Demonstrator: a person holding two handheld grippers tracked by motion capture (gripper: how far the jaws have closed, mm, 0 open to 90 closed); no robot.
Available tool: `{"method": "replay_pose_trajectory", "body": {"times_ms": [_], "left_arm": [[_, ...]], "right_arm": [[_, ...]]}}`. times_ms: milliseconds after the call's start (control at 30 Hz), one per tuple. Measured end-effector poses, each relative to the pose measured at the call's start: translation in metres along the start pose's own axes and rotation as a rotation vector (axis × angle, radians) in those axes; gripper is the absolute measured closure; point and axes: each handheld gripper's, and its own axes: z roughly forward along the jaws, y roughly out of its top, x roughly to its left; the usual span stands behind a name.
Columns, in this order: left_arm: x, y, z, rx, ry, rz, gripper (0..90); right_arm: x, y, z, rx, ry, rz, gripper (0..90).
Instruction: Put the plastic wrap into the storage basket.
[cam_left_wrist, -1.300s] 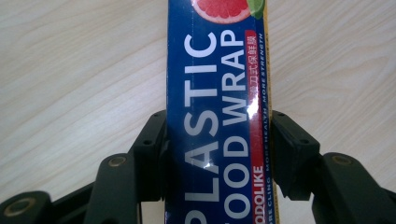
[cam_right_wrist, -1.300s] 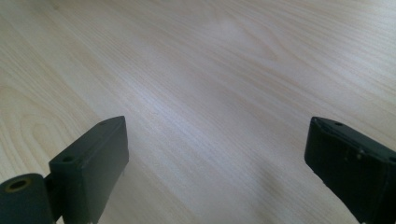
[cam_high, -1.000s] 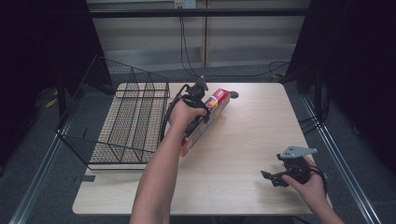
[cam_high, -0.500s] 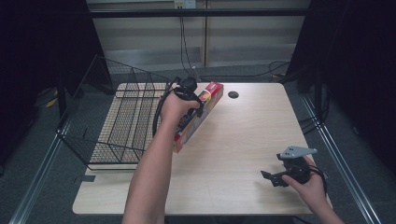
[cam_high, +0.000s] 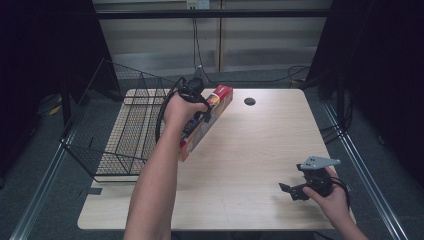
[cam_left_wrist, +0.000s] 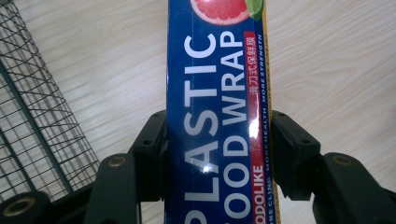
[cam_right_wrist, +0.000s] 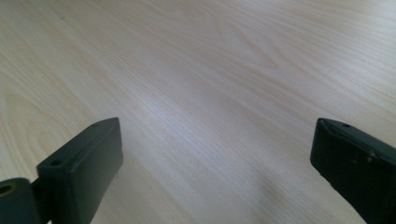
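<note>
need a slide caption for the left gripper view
Left gripper fingers clamp a blue plastic food wrap box above the wooden table, wire basket alongside.

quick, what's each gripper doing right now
Left gripper: shut on the plastic food wrap box.
Right gripper: open, holding nothing, over the table.

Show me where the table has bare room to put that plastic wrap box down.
Widest bare patch: the wooden table, from the plastic wrap box across to the right gripper, bordered behind by the round hole. The near edge between the forearm and the right gripper is bare too. Crowded: the left side, where the wire basket stands beside the left gripper.
</note>
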Motion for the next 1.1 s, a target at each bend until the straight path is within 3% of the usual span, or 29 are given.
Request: {"method": "replay_pose_trajectory", "body": {"times_ms": [533, 600, 800, 967, 1100], "left_arm": [[0.005, -0.002, -0.029, -0.012, 0.006, -0.018, 45.6], [0.006, -0.002, -0.034, -0.009, 0.025, -0.013, 45.6], [0.013, -0.006, -0.046, -0.026, 0.009, -0.046, 45.5], [0.020, -0.010, -0.054, -0.011, 0.027, -0.047, 45.6], [0.026, -0.014, -0.060, -0.022, 0.023, -0.077, 45.6]], "right_arm": [[0.001, 0.000, -0.001, 0.002, 0.004, -0.007, 2.1], [0.001, 0.000, -0.001, 0.003, 0.005, -0.003, 2.0], [0.000, 0.000, -0.002, -0.002, 0.009, -0.007, 1.9], [0.001, 0.000, -0.002, 0.003, 0.003, -0.002, 1.9], [0.002, 0.000, -0.001, 0.003, 0.003, -0.010, 2.0]]}}
